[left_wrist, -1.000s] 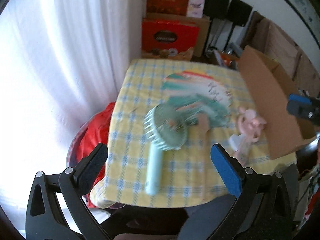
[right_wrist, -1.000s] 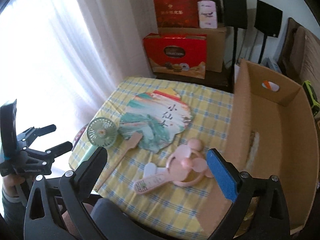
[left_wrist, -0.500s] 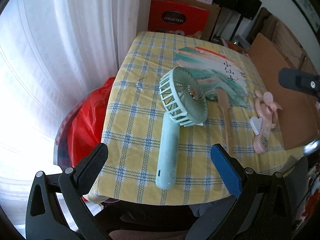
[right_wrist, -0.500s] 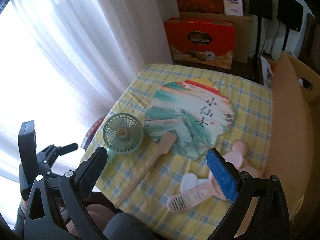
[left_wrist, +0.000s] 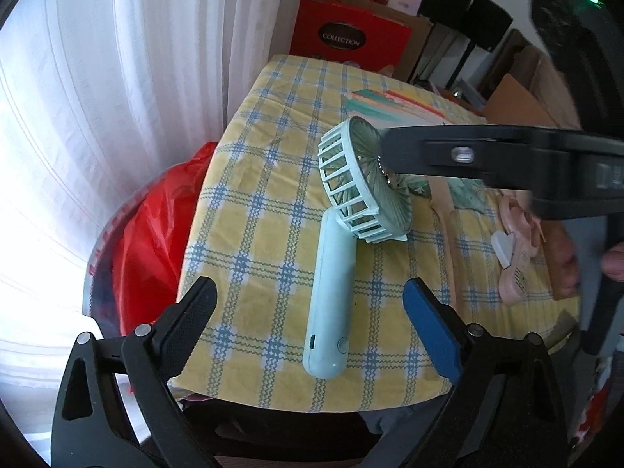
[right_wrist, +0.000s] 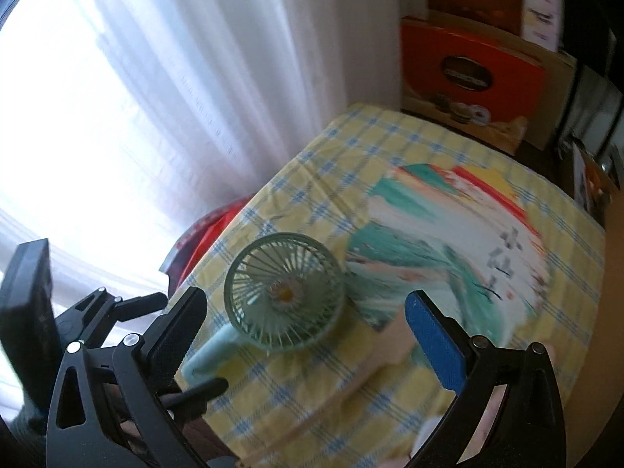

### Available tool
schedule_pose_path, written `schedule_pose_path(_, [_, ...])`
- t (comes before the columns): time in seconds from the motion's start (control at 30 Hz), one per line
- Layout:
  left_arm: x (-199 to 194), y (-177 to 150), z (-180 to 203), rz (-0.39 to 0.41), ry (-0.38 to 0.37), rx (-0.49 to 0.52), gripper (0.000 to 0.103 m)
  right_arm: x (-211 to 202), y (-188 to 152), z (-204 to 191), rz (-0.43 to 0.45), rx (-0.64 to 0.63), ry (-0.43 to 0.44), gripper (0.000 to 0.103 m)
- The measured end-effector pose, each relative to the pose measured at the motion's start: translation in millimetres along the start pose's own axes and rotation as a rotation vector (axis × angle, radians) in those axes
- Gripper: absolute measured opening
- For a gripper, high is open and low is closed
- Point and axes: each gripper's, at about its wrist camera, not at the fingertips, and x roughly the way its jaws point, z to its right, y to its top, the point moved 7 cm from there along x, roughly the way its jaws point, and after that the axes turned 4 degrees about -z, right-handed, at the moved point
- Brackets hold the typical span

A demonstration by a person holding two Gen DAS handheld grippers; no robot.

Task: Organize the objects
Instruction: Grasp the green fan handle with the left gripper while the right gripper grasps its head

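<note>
A mint-green handheld fan [left_wrist: 331, 273] lies on the yellow-and-blue checked tablecloth [left_wrist: 257, 234], handle toward me, head tilted up. My left gripper [left_wrist: 310, 319] is open, its fingers on either side of the handle's end, just short of it. My right gripper [right_wrist: 304, 323] is open and hovers over the fan's round head [right_wrist: 284, 292]; one of its fingers [left_wrist: 448, 154] shows in the left wrist view above the head. A painted paper hand fan [right_wrist: 448, 241] lies behind the green one. A pink handheld fan [left_wrist: 514, 249] lies to the right.
White curtains [left_wrist: 136, 78] hang at the left. A red bag [left_wrist: 156, 234] sits below the table's left edge. Red gift boxes [left_wrist: 343, 39] stand behind the table. A cardboard box [left_wrist: 518, 97] is at the far right. The table's front edge is close to me.
Both grippers have moved in toward the green fan. The right gripper swung left from the pink fan and cardboard box to over the green fan's head. The left gripper came closer to the handle.
</note>
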Motion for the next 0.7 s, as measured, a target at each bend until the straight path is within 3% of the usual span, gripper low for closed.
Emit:
schedule_pose_path(0.13, [5, -2, 1, -0.004, -0.008, -0.002, 0.093, 21, 5, 1, -0.026, 0.020, 0.022, 0.103])
schedule_pose_path(0.27, [12, -5, -1, -0.016, -0.001, -0.002, 0.080, 36, 4, 6, -0.047, 0.066, 0.052, 0.103])
schedule_pose_path(0.4, [10, -6, -3, 0.015, 0.011, 0.006, 0.075, 45, 1, 8, -0.053, 0.079, 0.068, 0.103])
schedule_pose_path(0.57, [8, -6, -6, 0.026, 0.019, 0.005, 0.060, 49, 0, 4, -0.055, 0.093, 0.119, 0.102])
schedule_pose_path(0.7, [7, -7, -3, 0.019, -0.022, -0.005, 0.054, 51, 1, 1, -0.052, 0.092, 0.115, 0.088])
